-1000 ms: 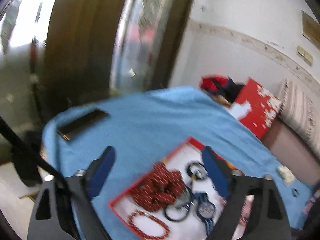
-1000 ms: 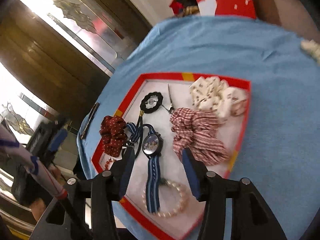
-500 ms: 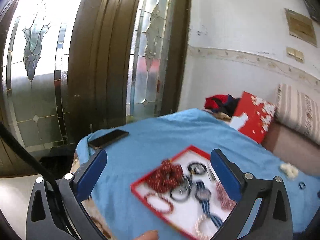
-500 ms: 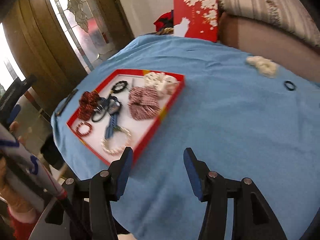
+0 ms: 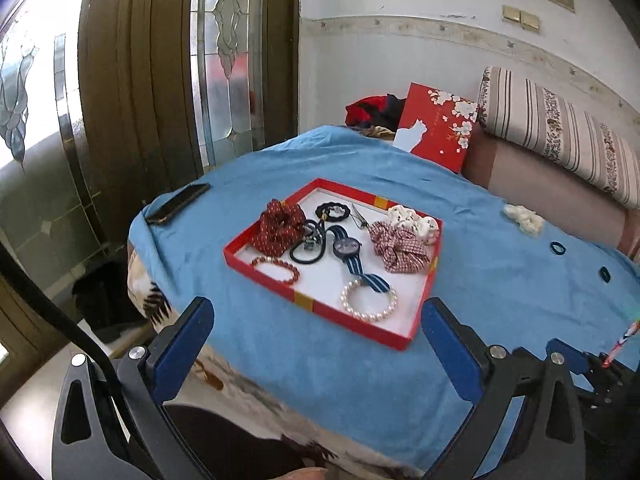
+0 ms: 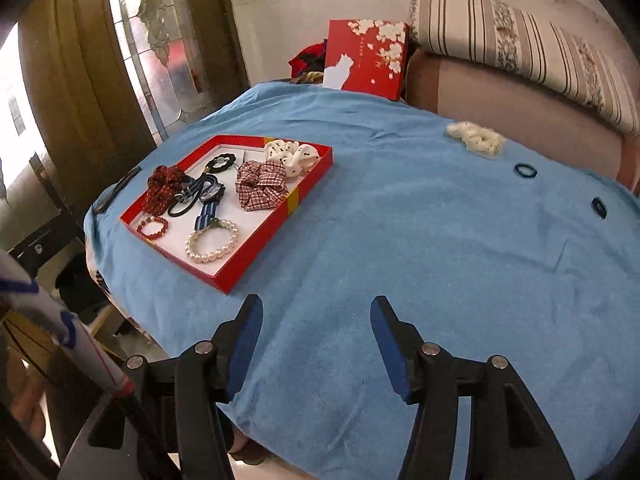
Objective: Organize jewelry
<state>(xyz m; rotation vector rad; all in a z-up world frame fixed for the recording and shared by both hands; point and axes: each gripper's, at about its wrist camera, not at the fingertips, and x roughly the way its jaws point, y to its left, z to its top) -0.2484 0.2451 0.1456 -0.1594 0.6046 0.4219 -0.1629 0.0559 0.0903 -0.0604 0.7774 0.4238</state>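
Red shallow cardboard tray point(image 5: 362, 330) near bench's left edge on nubby blue cloth point(image 6: 400, 220); inside lie a pearl bracelet point(image 5: 369, 300), striped-strap watch point(image 5: 347, 246), gingham scrunchie point(image 5: 398, 246). Left gripper point(image 5: 316, 344) and right gripper point(image 6: 316, 338) hover, jaws wide, holding nothing.

Blue-covered bench point(image 6: 400, 240) bare between red tray point(image 6: 280, 216) and cream scrunchie point(image 6: 476, 138); two dark hair ties point(image 6: 526, 171) at right; tray interior crowded, phone point(image 5: 178, 203) left of it.
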